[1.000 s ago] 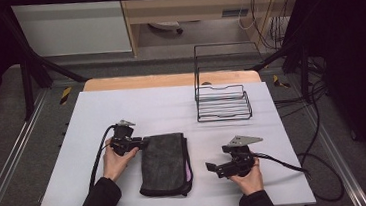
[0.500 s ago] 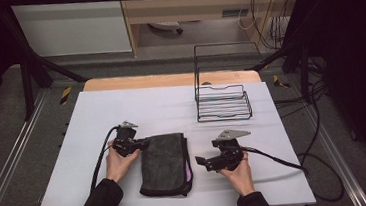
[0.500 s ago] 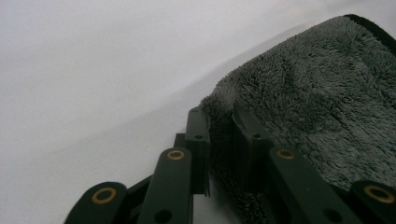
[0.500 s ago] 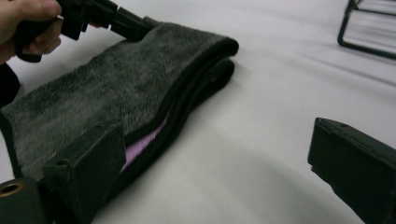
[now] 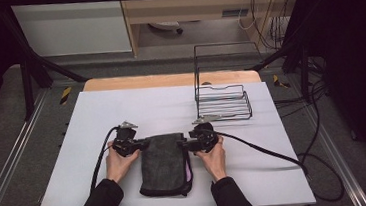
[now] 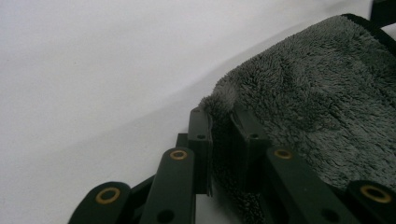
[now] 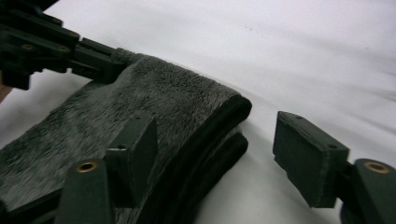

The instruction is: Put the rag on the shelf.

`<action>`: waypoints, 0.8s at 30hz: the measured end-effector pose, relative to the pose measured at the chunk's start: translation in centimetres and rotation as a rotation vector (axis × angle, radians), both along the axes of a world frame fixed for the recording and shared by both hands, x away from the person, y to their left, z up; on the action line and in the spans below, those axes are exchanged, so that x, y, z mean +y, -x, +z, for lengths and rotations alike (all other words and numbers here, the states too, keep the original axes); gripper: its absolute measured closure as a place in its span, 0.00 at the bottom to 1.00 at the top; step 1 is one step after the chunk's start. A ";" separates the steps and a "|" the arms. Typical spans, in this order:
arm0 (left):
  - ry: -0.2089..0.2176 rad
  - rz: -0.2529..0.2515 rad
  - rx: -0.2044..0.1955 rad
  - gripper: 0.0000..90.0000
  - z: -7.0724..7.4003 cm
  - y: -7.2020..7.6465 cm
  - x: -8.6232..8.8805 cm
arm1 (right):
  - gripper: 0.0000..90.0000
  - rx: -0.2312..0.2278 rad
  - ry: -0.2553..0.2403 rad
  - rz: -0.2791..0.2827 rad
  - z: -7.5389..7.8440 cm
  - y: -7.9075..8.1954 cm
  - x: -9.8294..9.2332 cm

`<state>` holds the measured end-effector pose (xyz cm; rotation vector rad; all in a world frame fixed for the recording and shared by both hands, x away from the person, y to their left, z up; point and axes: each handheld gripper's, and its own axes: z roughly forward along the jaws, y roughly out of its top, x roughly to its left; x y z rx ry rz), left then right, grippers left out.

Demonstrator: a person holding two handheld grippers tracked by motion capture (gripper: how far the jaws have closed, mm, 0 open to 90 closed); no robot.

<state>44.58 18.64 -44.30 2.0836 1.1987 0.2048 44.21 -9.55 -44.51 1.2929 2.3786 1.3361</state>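
A folded dark grey towel with a purple trim lies on the white table near its front edge. My left gripper is shut on the towel's far left corner; in the left gripper view its jaws pinch the fluffy edge of the towel. My right gripper is at the towel's far right corner. In the right gripper view its jaws have just been closing and straddle the folded corner of the towel, one pad above the fabric and one off to the side, neither pressing.
A black wire rack stands at the back right, just beyond the right gripper. A black cable trails right across the table. The left gripper is at the top left of the right gripper view.
The right gripper has travelled left from the bare table to the towel's far right corner, and its jaws have narrowed. The left gripper stayed put and closed on the far left corner.
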 end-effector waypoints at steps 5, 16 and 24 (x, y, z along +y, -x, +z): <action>-0.005 -0.002 -0.007 0.87 0.0 0.1 -0.1 | 0.49 0.017 0.023 -0.002 -0.6 -0.6 0.8; 0.017 -0.002 0.010 0.88 0.0 -0.1 0.1 | 0.72 0.103 0.006 -0.005 -0.8 -0.6 1.0; 0.037 0.000 0.016 0.90 0.1 0.0 0.4 | 0.84 0.166 -0.032 -0.005 -0.5 -0.9 0.7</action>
